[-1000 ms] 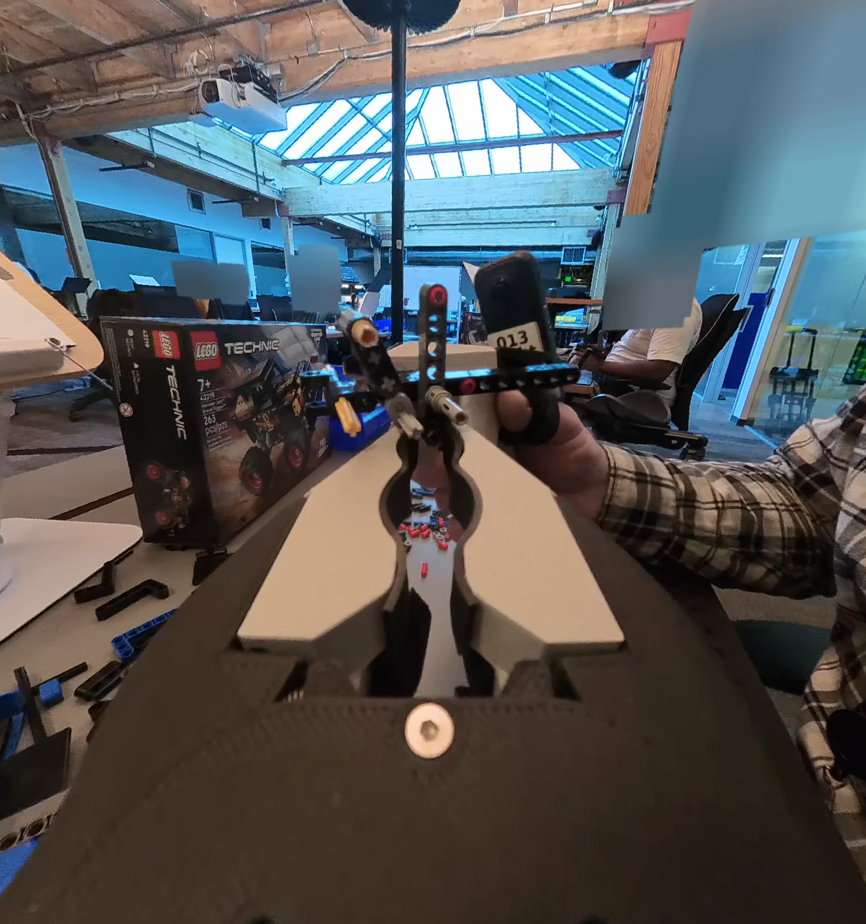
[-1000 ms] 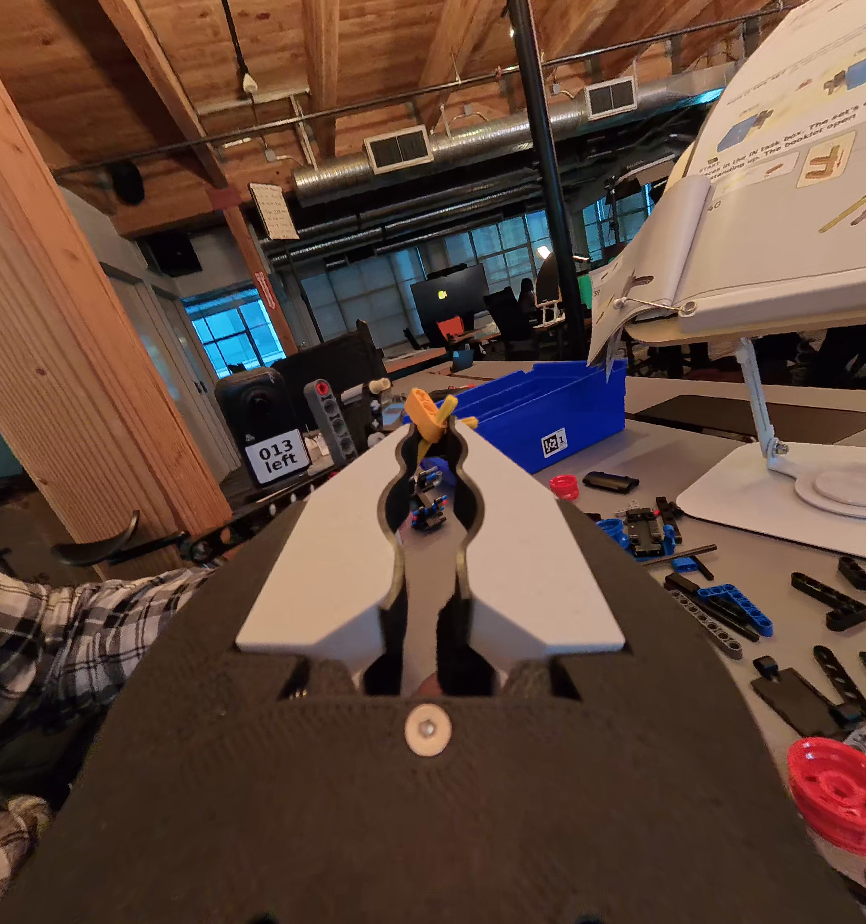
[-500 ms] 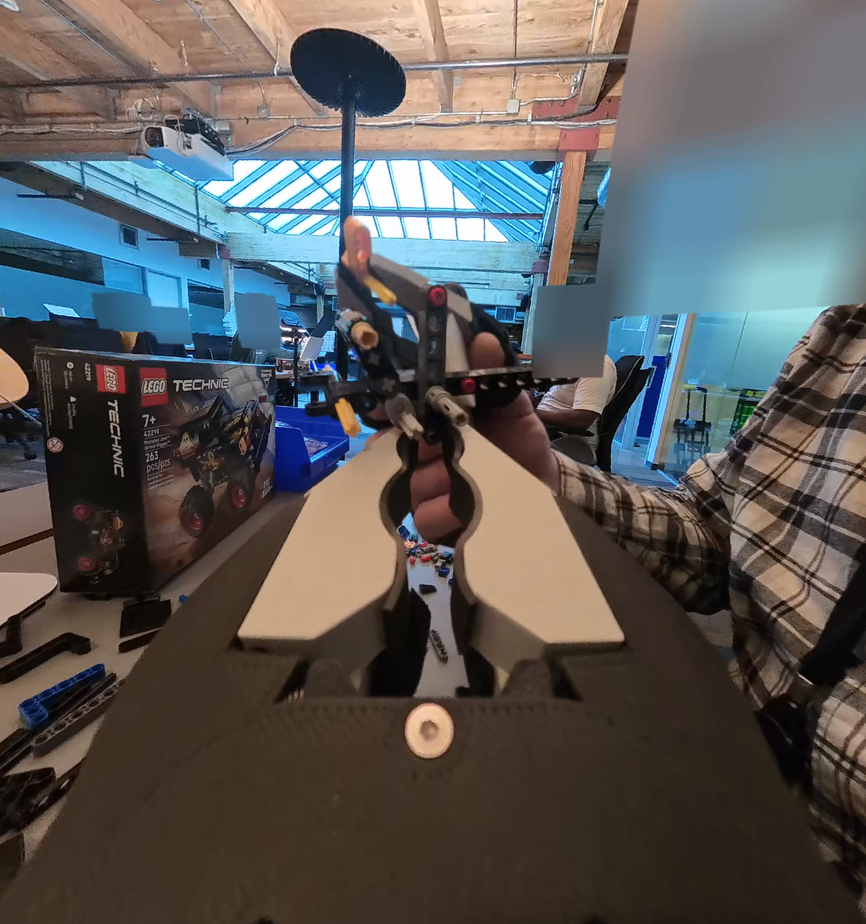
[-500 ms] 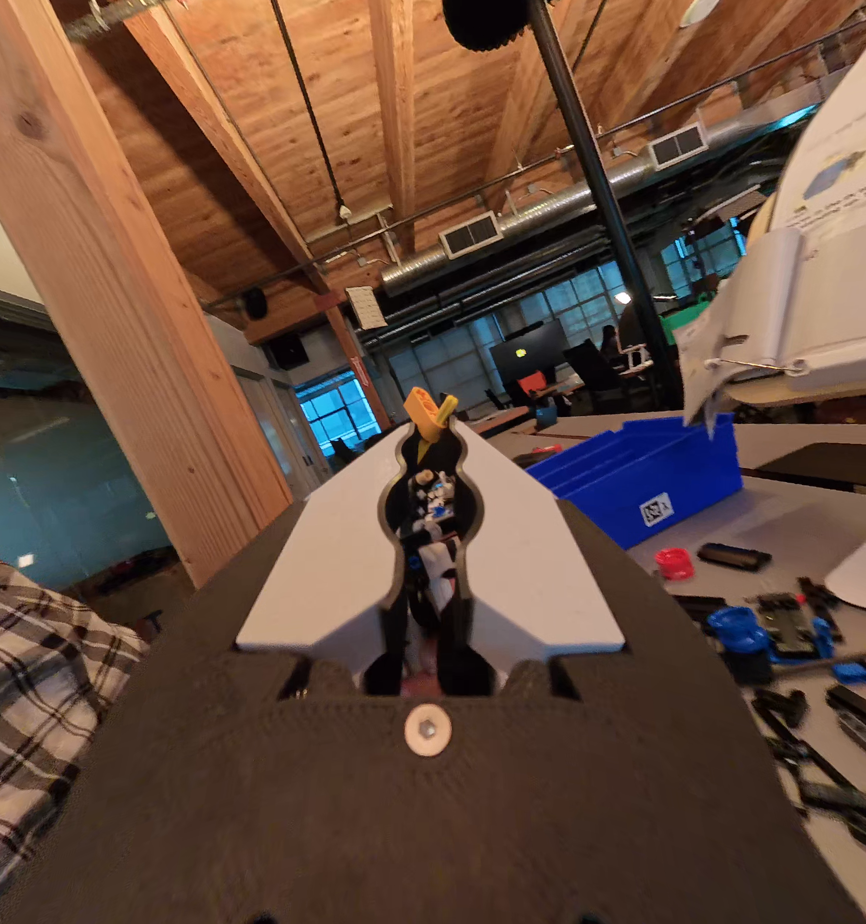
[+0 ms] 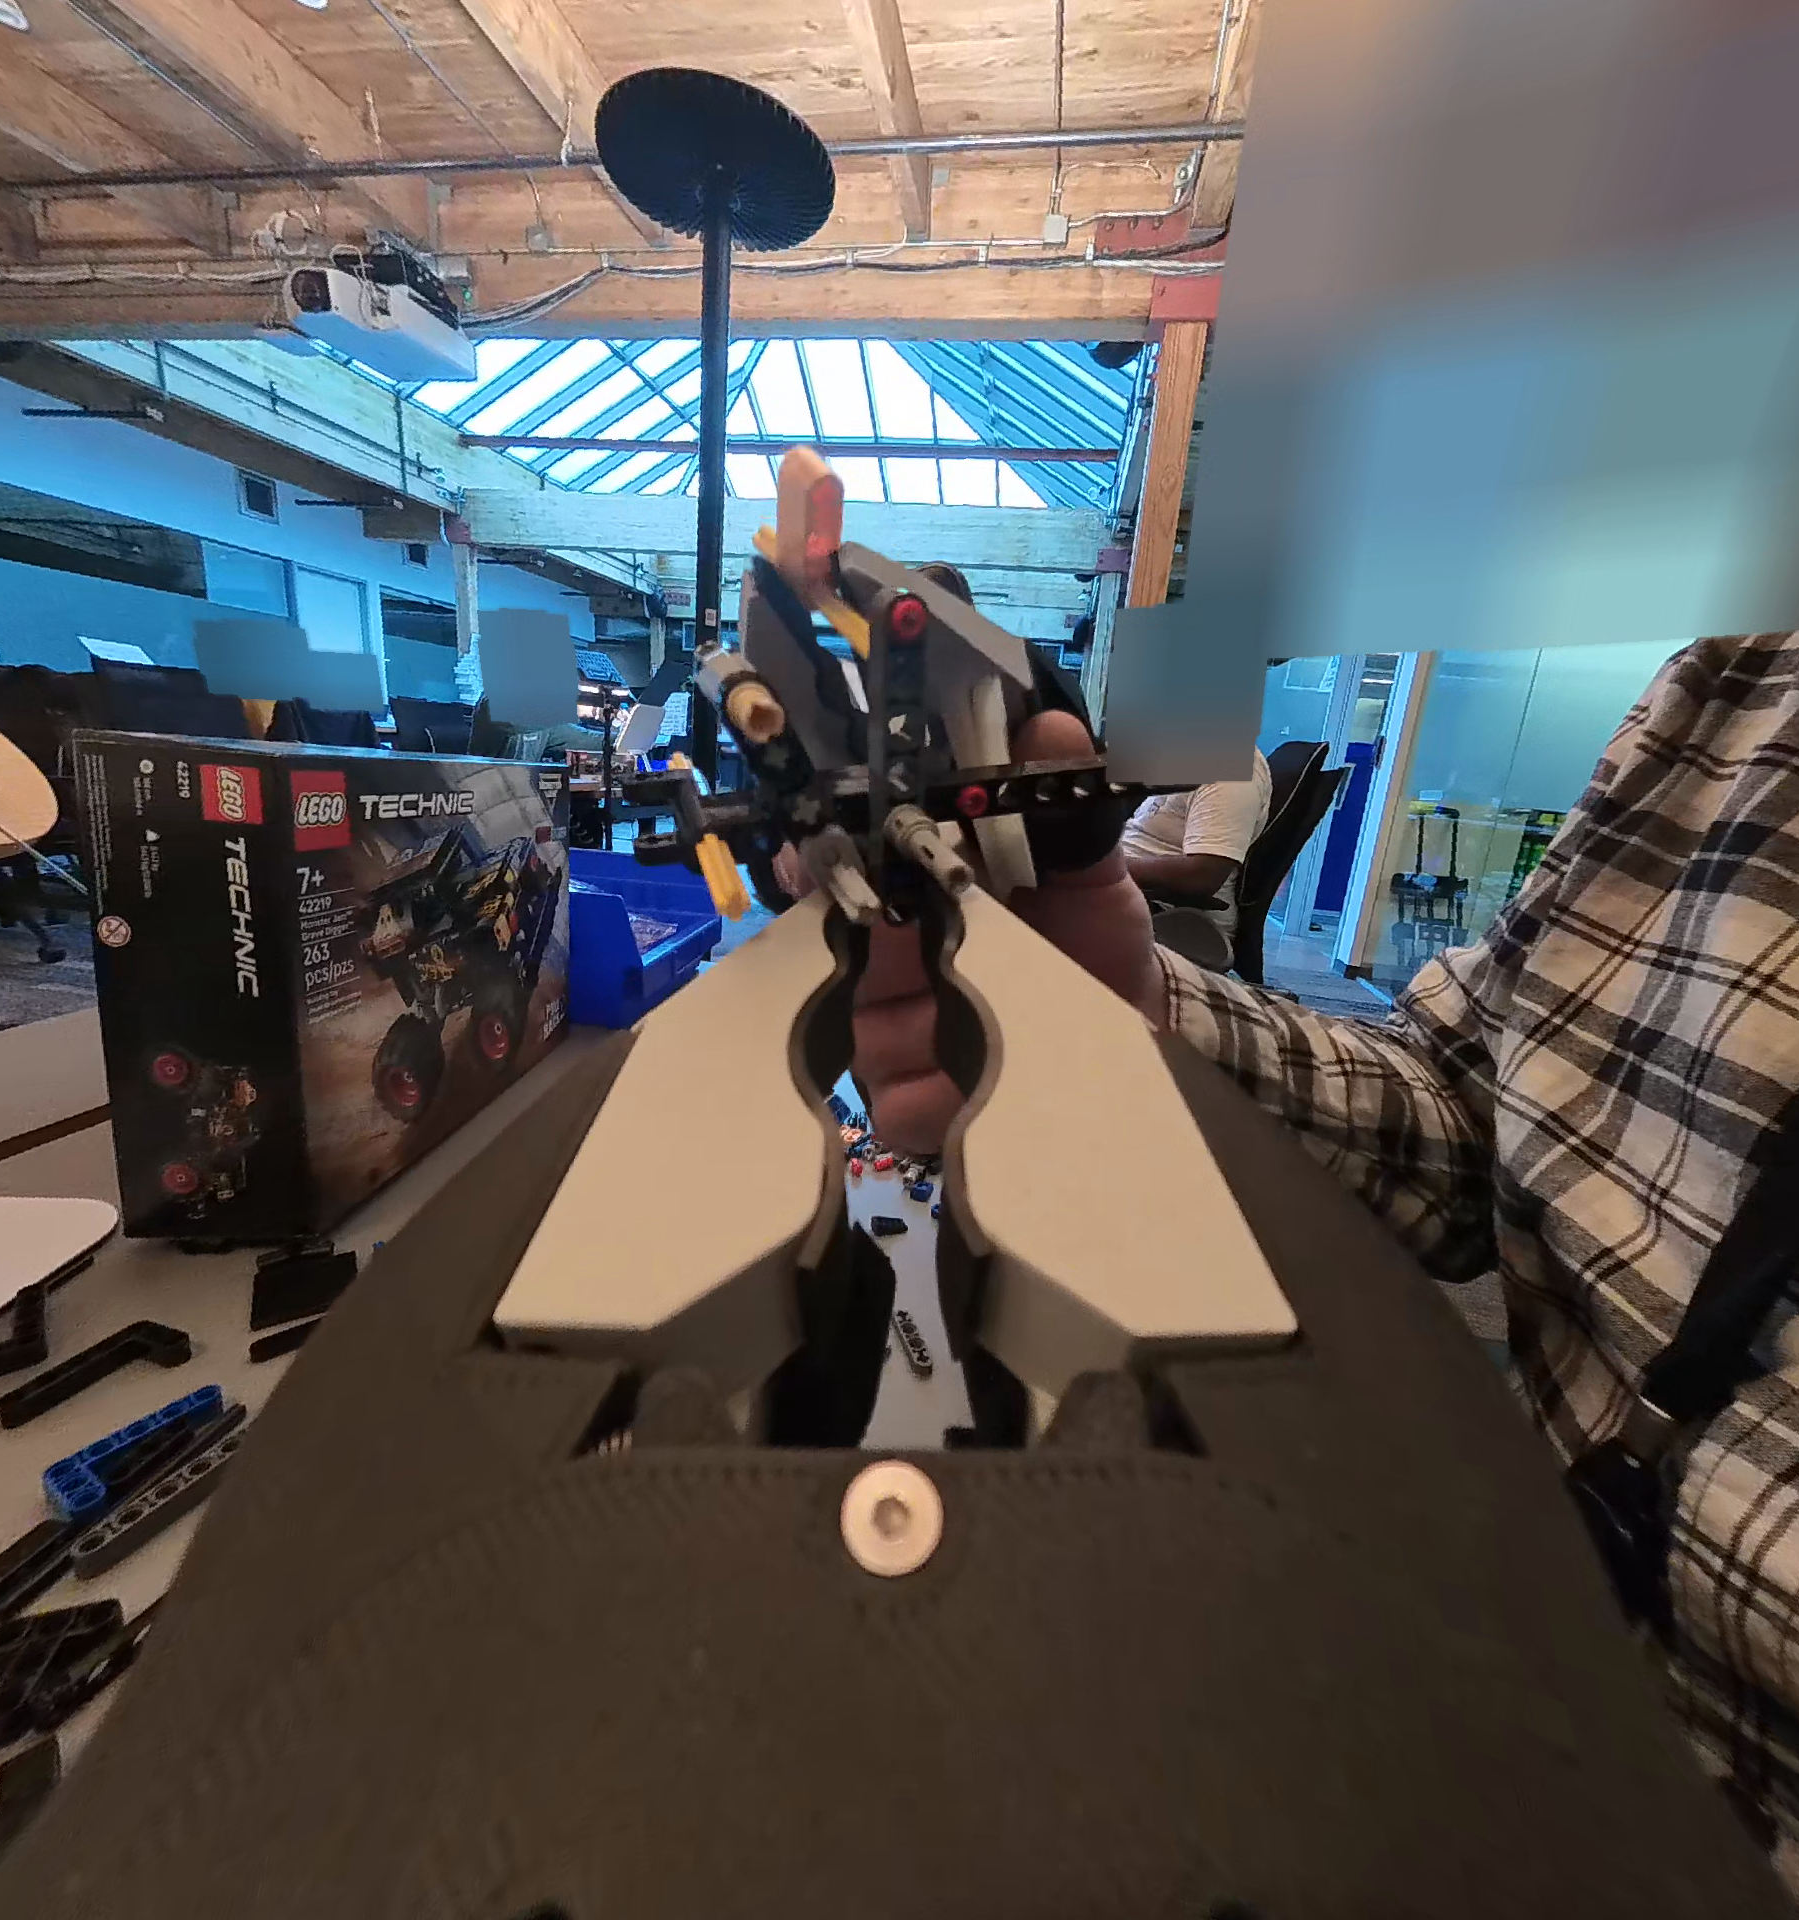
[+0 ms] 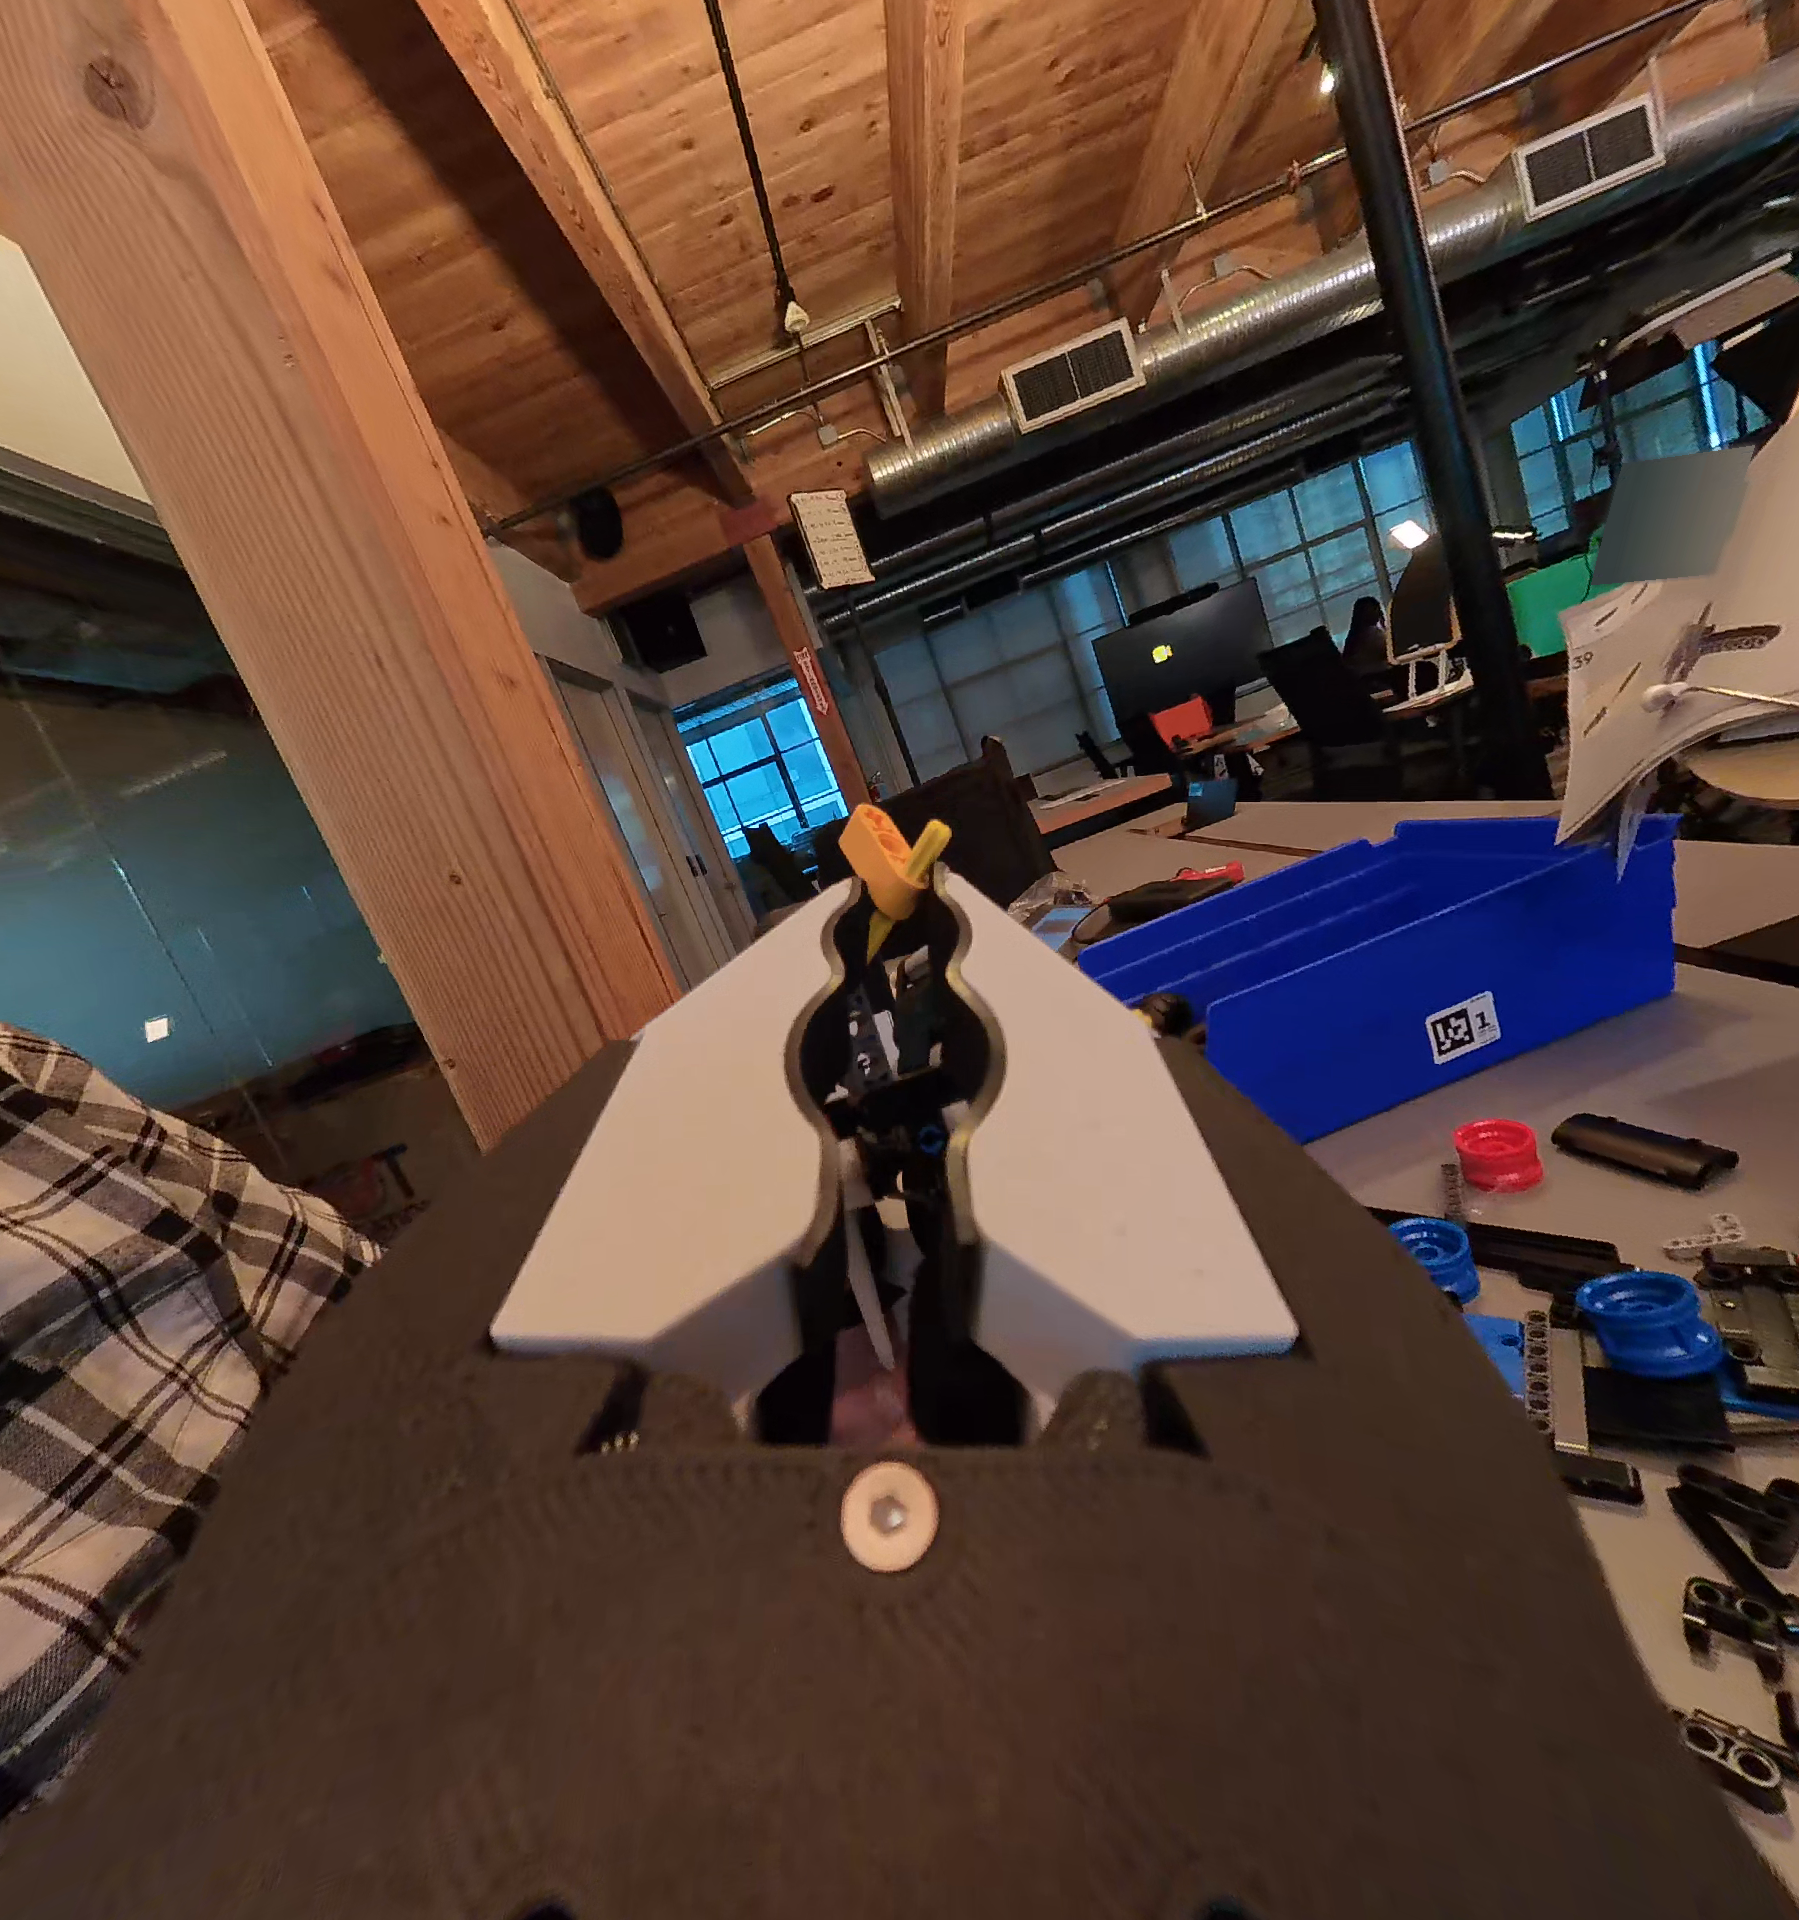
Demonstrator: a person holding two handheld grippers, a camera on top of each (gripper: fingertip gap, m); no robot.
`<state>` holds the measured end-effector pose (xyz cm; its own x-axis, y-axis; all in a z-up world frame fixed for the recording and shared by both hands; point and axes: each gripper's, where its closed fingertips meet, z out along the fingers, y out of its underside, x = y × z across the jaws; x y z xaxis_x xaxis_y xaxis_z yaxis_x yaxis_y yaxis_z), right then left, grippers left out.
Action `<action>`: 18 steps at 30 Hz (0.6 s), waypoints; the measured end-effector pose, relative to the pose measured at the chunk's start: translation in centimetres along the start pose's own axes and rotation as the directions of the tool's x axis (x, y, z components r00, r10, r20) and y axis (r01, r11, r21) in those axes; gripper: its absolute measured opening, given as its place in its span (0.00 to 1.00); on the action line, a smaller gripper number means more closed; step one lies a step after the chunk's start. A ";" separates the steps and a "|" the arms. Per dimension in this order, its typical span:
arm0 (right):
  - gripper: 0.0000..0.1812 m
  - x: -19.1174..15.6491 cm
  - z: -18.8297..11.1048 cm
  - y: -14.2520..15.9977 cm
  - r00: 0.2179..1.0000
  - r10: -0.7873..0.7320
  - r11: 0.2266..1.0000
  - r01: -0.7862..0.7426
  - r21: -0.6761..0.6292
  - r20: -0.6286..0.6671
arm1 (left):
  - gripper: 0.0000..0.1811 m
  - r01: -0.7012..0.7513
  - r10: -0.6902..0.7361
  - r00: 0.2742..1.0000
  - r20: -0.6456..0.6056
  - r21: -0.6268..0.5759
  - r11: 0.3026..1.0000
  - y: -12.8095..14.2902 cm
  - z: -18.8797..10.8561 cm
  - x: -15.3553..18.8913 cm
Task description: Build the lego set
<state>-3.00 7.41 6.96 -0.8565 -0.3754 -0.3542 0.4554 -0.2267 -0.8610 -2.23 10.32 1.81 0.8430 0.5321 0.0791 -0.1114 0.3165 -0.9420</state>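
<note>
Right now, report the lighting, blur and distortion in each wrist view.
Left wrist view: the bright blue skylight backlights the black-and-grey lego assembly, which the left gripper grips, and its orange tip looks soft; wide-angle bending curves the ceiling beams. Right wrist view: warm, dimmer light; the thick wooden post leans from distortion; the blue plastic bin is sharp.

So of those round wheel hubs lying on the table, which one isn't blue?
The red hub, lying alone on bare table just in front of the blue bin. The two blue hubs sit nearer, among the dark parts.

Bright skylight, fisheye warp, sharp
</note>
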 end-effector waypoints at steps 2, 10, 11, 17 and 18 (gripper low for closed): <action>0.04 0.0 0.1 0.2 1.000 0.008 1.000 -0.008 0.000 0.004 | 0.05 -0.001 0.001 1.000 -0.001 -0.001 1.000 0.0 0.0 0.0; 0.05 0.1 -0.1 0.3 0.999 -0.048 0.999 0.048 -0.018 -0.008 | 0.05 -0.005 0.005 1.000 0.003 -0.012 1.000 0.3 0.1 -0.1; 0.05 0.1 -0.1 0.3 0.998 -0.059 0.998 0.058 -0.021 -0.007 | 0.04 -0.006 0.006 1.000 0.002 -0.012 1.000 0.3 0.1 -0.1; 0.05 0.0 -0.4 0.4 0.996 -0.087 0.996 0.087 -0.020 -0.010 | 0.04 -0.007 0.007 1.000 0.001 -0.014 1.000 0.3 0.1 0.0; 0.05 -0.1 -0.5 0.3 0.996 -0.092 0.996 0.092 -0.019 -0.011 | 0.04 -0.010 0.010 1.000 0.002 -0.014 1.000 0.4 0.2 0.0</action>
<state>-2.92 7.81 6.51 -0.8975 -0.3429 -0.2772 0.3698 -0.2429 -0.8968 -2.35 10.57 1.53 0.8409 0.5365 0.0703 -0.1122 0.2999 -0.9473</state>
